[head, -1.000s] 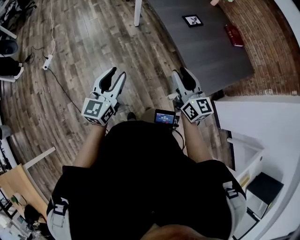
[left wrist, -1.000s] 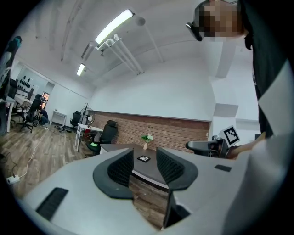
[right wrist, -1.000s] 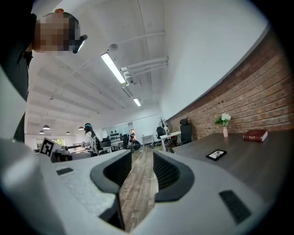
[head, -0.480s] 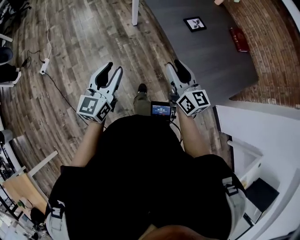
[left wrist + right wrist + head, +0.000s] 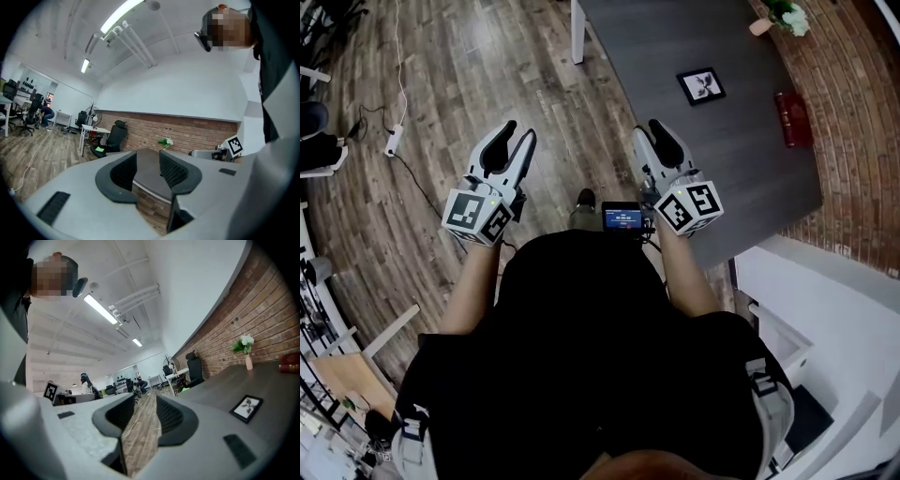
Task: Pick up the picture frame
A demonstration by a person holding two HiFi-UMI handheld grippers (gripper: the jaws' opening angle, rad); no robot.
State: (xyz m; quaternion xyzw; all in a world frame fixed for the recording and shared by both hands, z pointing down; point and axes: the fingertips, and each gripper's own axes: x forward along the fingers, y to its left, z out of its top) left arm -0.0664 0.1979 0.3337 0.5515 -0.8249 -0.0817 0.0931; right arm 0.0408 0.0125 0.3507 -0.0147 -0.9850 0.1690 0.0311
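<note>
The picture frame [image 5: 701, 86] is small and black-edged, with a white print, and lies flat on the dark grey table [image 5: 712, 159]; the right gripper view shows the picture frame [image 5: 246, 408] to the right of the jaws. My right gripper [image 5: 652, 133] hovers near the table's near-left edge, well short of the frame, open and empty [image 5: 140, 416]. My left gripper [image 5: 514, 141] is held over the wooden floor left of the table, open with nothing in it [image 5: 147, 171].
A red book [image 5: 794, 119] lies right of the frame, and a small vase of white flowers [image 5: 778, 17] stands at the table's far end. The table's white leg [image 5: 577, 33] is at its far-left corner. A power strip and cable [image 5: 394, 139] lie on the floor at left. A white cabinet [image 5: 825, 309] sits at lower right.
The person has stepped toward the table: the frame, book and table have slid down and right in the head view, and the vase has come into sight. Both grippers stay open and empty.
</note>
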